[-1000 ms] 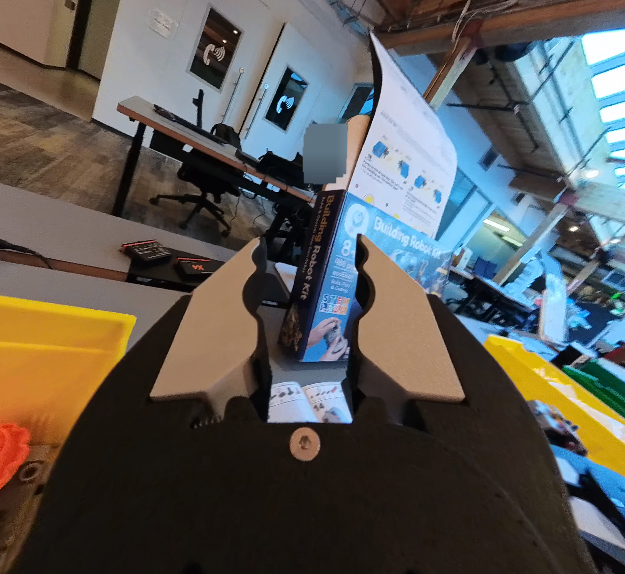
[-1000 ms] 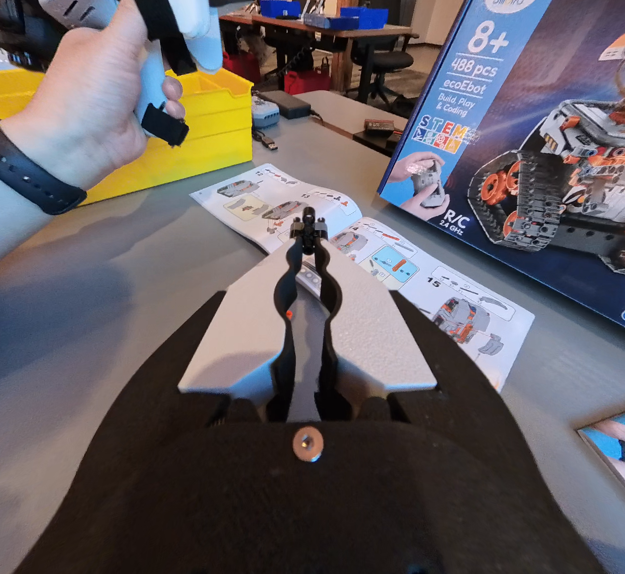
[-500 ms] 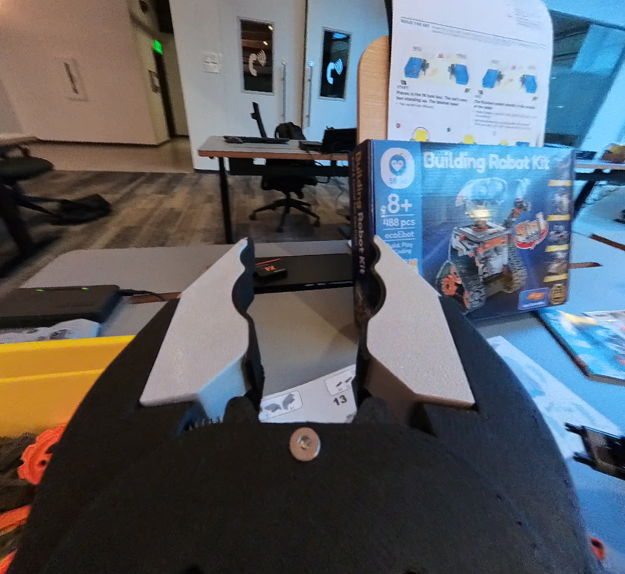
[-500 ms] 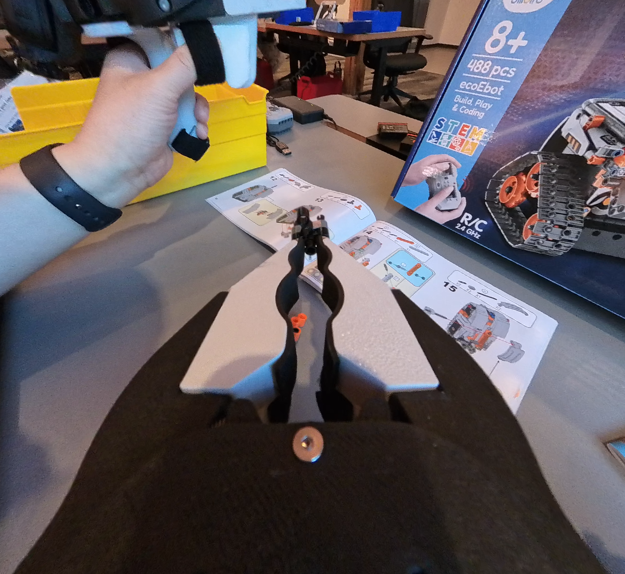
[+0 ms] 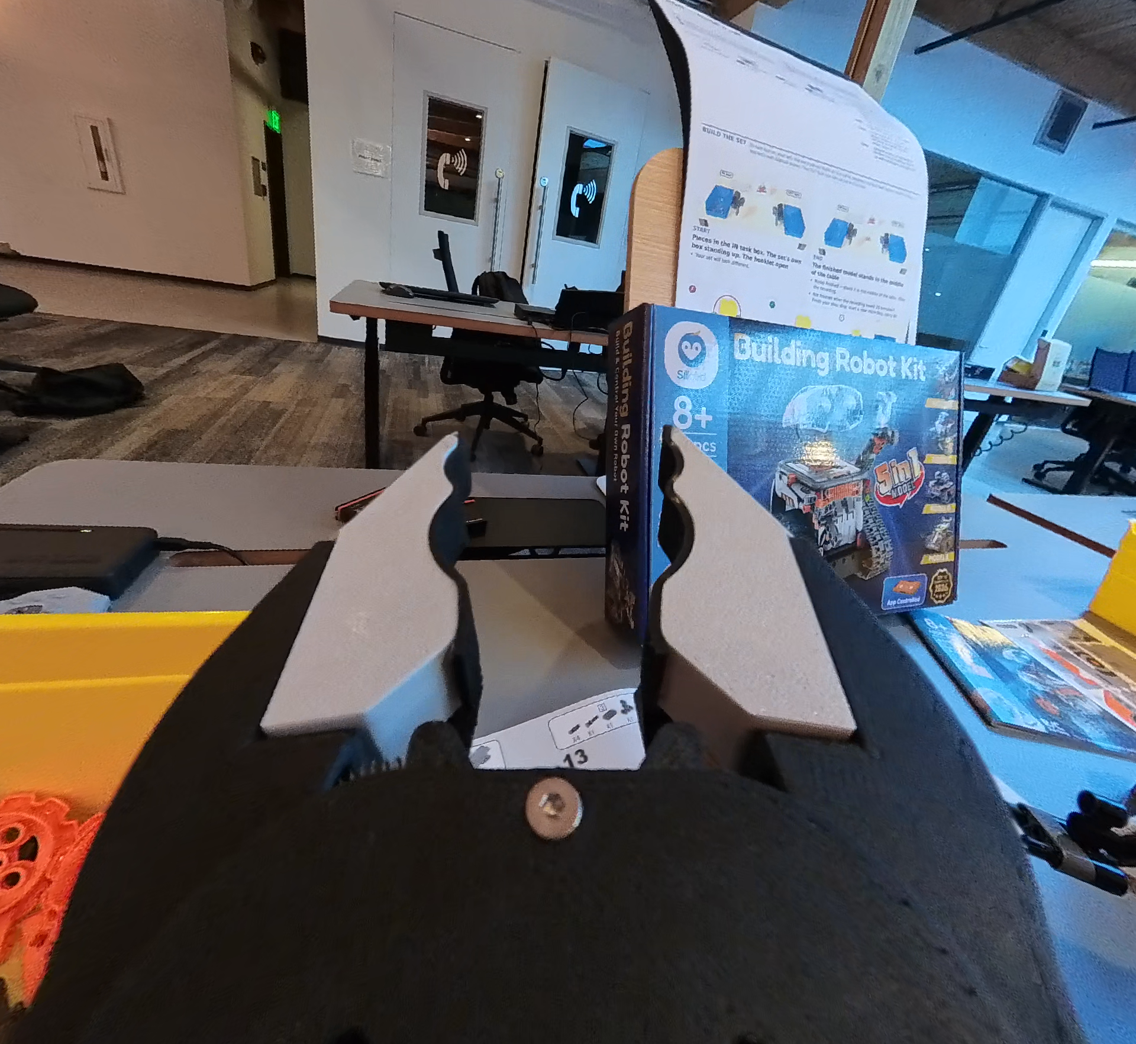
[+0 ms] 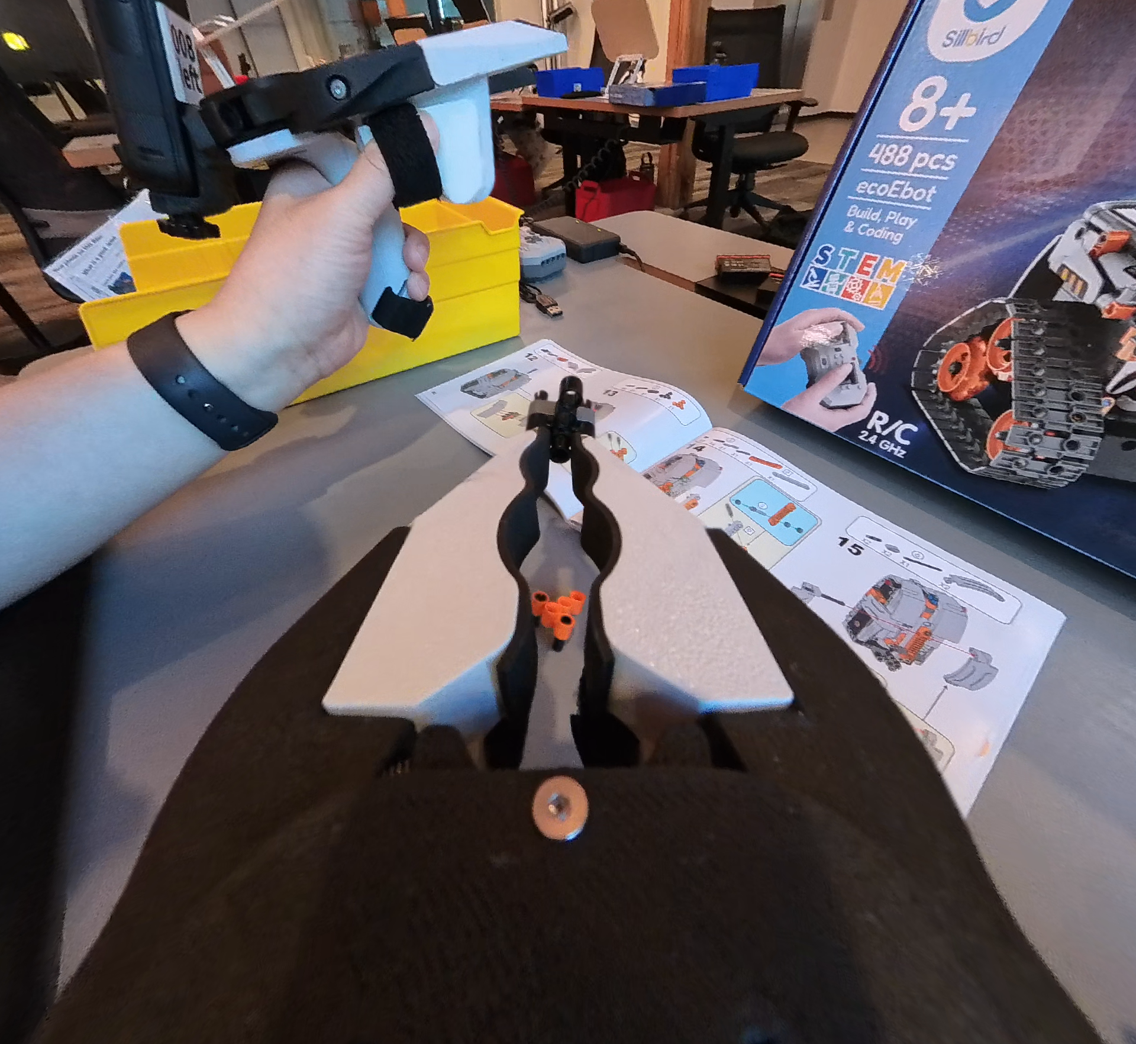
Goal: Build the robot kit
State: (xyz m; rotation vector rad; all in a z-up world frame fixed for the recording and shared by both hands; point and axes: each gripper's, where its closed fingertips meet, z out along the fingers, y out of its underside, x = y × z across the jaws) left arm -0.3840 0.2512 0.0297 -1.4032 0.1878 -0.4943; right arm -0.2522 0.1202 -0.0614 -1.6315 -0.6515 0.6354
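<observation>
My right gripper [image 6: 560, 430] is shut on a small black and grey building piece [image 6: 562, 413], held above an open instruction booklet [image 6: 756, 529] on the grey table [image 6: 307, 522]. A small orange connector piece [image 6: 558, 612] lies on the table below, seen between its fingers. My left gripper [image 5: 562, 464] is open and empty, held in the air above the table; it also shows in the right wrist view [image 6: 492, 52], gripped by a hand [image 6: 307, 301]. A blue robot kit box [image 5: 799, 449] stands upright straight ahead of it.
A yellow bin [image 6: 467, 276] sits at the table's left, with orange gear parts [image 5: 31, 867] in it. A tall printed sheet [image 5: 799, 203] stands behind the box. A second booklet [image 5: 1033, 682] and another yellow bin [image 5: 1122, 584] lie to the right. Black chargers [image 6: 578, 236] lie at the far edge.
My left gripper has swung level and turned so the box now faces it squarely. My right gripper has risen slightly with the piece; the orange connector now shows between its fingers.
</observation>
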